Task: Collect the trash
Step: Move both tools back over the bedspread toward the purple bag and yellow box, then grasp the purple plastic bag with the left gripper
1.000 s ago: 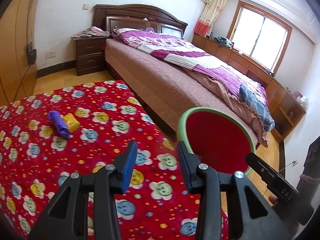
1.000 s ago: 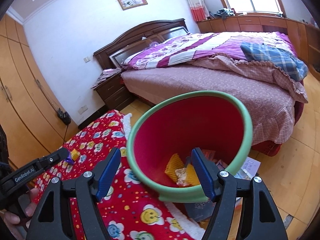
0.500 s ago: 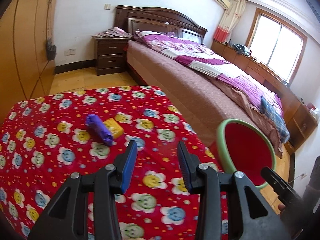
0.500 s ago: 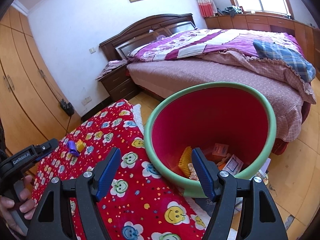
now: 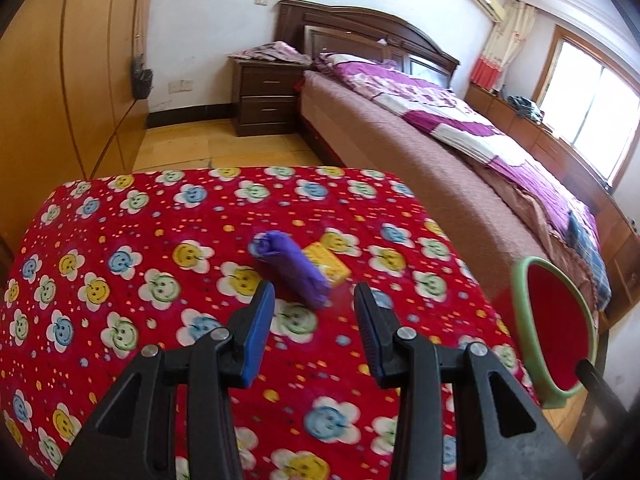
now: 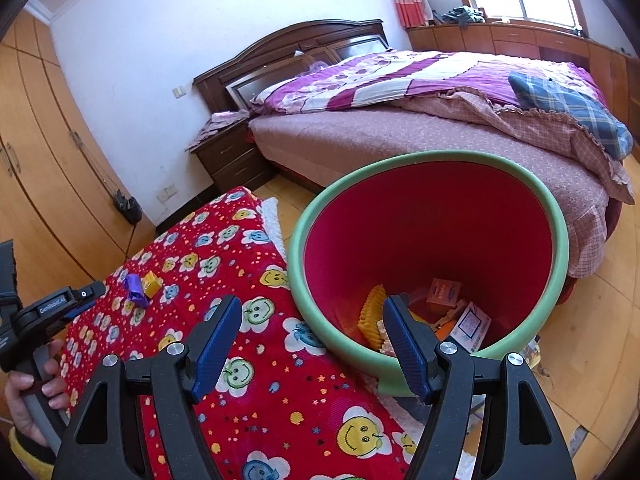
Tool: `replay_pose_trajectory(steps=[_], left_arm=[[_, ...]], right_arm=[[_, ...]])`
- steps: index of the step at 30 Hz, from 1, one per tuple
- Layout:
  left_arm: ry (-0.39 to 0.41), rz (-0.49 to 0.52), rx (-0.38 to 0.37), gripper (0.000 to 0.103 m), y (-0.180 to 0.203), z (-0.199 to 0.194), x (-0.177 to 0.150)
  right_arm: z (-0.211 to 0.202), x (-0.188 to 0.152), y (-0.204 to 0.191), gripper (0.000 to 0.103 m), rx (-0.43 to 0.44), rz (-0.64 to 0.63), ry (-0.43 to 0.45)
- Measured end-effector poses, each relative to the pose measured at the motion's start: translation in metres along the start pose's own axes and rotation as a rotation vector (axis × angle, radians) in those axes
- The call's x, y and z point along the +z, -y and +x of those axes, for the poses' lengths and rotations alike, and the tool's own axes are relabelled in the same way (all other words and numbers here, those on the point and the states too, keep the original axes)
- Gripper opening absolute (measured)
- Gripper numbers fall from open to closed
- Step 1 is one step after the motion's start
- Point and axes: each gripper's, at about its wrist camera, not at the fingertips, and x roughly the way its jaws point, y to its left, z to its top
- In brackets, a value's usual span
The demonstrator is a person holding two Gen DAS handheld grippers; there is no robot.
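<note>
Evidently the collection is part done. The bin, red inside with a green rim, stands at the edge of the red patterned cloth and already holds several items: a yellow ridged piece, a small orange box and some paper or card scraps, not all identifiable.

Outstanding items: two pieces lie together near the middle of the cloth, a purple roll and a yellow block, touching or nearly so. No other loose trash shows on the cloth in either view.

Left gripper: fingers spread and empty, aimed at the purple roll, which lies just ahead of the tips and between their lines; no contact yet. Right gripper: fingers spread and empty, hovering at the near rim of the bin, one finger over the cloth, the other over the bin's mouth.

Assessment: two pick-ups and two deposits appear to remain. The purple roll is the likely next item.
</note>
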Motion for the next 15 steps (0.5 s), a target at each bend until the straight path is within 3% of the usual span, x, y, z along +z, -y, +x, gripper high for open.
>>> replay_pose_trajectory(steps=[4,8,15], left_arm=[[-0.034,-0.025,0.027,0.041,-0.01,0.02,0.006],[-0.064,-0.052,0.029,0.05,-0.011,0.041,0.013],[-0.097,-0.034,0.07,0.05,-0.003,0.069,0.017]], right_arm=[[0.005,-0.001,0.003,0.074,-0.001,0.008,-0.01],[0.01,-0.002,0.006,0.074,0.0,0.013,-0.02],[0.015,-0.002,0.01,0.074,-0.001,0.017,-0.03]])
